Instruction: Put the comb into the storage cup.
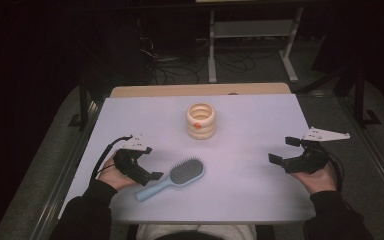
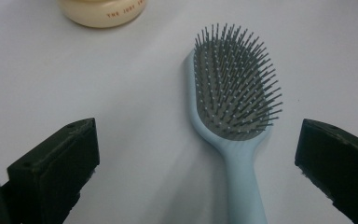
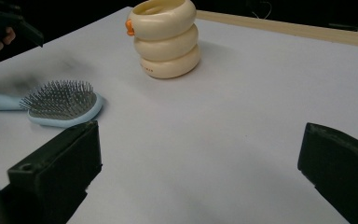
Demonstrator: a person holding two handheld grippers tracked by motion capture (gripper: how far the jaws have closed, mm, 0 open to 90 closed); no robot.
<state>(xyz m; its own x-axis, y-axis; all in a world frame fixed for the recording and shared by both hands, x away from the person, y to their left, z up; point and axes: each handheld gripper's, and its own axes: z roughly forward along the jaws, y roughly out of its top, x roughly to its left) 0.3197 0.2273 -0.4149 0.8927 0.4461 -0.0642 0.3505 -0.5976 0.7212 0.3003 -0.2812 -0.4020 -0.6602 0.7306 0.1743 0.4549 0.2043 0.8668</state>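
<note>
Nothing is picked up yet: the hairbrush (image 1: 172,178) lies on the worktop (image 1: 260,130) between the spread jaws of the left tool (image 1: 150,162), while the right tool (image 1: 279,150) gapes idle.

My bench (image 1: 260,150) is lit evenly from overhead, pale against a room that falls to near black around it in the high view. That view is soft and grainy. Shadows are faint; a dim smudge lies beside the hairbrush (image 3: 63,108) in the right gripper view. Close up, the brush bristles look sharp, while my hand-held gripper's near jaws blur.
</note>
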